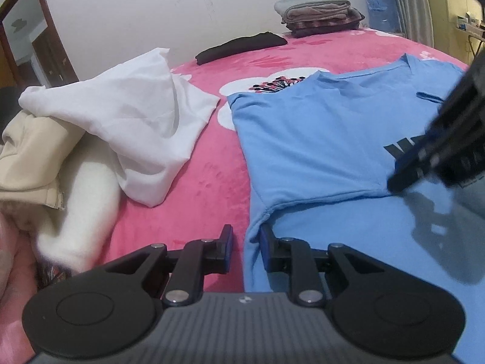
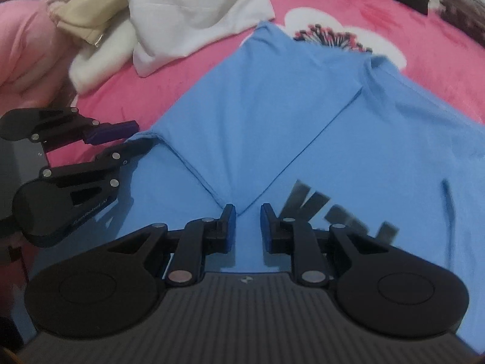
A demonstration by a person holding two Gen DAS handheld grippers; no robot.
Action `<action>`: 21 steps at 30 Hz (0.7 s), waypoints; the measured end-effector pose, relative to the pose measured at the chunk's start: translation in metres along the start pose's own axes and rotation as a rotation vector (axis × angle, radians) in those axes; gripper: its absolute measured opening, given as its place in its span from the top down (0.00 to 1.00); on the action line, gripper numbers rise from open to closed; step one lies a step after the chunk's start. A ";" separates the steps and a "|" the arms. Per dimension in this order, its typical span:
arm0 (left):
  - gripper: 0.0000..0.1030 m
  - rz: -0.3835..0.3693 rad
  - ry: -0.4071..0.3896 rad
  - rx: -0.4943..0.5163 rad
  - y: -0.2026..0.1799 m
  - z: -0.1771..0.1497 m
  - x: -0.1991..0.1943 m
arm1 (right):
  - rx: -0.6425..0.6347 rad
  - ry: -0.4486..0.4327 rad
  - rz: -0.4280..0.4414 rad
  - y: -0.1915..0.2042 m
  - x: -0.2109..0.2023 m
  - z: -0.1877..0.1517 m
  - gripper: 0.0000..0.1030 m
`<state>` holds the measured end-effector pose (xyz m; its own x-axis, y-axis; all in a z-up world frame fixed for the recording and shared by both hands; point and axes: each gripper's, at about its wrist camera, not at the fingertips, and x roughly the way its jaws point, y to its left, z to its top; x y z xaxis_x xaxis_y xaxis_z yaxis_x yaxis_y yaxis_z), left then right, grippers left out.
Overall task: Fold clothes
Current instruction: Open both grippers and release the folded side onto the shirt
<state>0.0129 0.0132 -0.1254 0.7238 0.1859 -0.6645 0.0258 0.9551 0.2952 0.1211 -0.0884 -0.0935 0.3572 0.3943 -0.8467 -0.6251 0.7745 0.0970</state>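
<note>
A light blue T-shirt (image 1: 318, 139) (image 2: 257, 106) with dark lettering (image 2: 306, 203) lies flat on the pink bedspread (image 1: 212, 166). One sleeve is folded in over its chest. My left gripper (image 1: 246, 242) (image 2: 138, 136) sits at the shirt's left side, where the sleeve meets the body. Its jaws stand a little apart with the shirt's edge between them, and the pads do not press on it. My right gripper (image 2: 248, 224) hovers over the chest, open and empty, just short of the folded sleeve's tip. The left wrist view shows it blurred at the sleeve's hem.
A crumpled white cloth (image 1: 136, 115) (image 2: 194, 9) and a beige garment (image 1: 30, 157) lie left of the shirt. A folded black garment (image 1: 242, 45) and a stack of folded clothes (image 1: 321, 15) sit at the bed's far side by the wall.
</note>
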 end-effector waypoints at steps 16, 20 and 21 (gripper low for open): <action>0.72 -0.053 0.027 -0.181 0.056 0.003 -0.030 | -0.104 -0.091 0.212 0.024 -0.002 0.008 0.83; 0.72 -0.086 0.000 -0.236 0.063 0.019 -0.022 | -0.058 -0.202 0.138 -0.001 -0.011 0.034 0.83; 0.72 -0.093 -0.002 -0.234 0.060 0.023 -0.017 | -0.036 -0.223 0.125 -0.009 -0.009 0.044 0.83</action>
<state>0.0179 0.0619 -0.0809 0.7274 0.0944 -0.6797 -0.0676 0.9955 0.0659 0.1539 -0.0775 -0.0639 0.4171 0.5887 -0.6924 -0.6972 0.6960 0.1718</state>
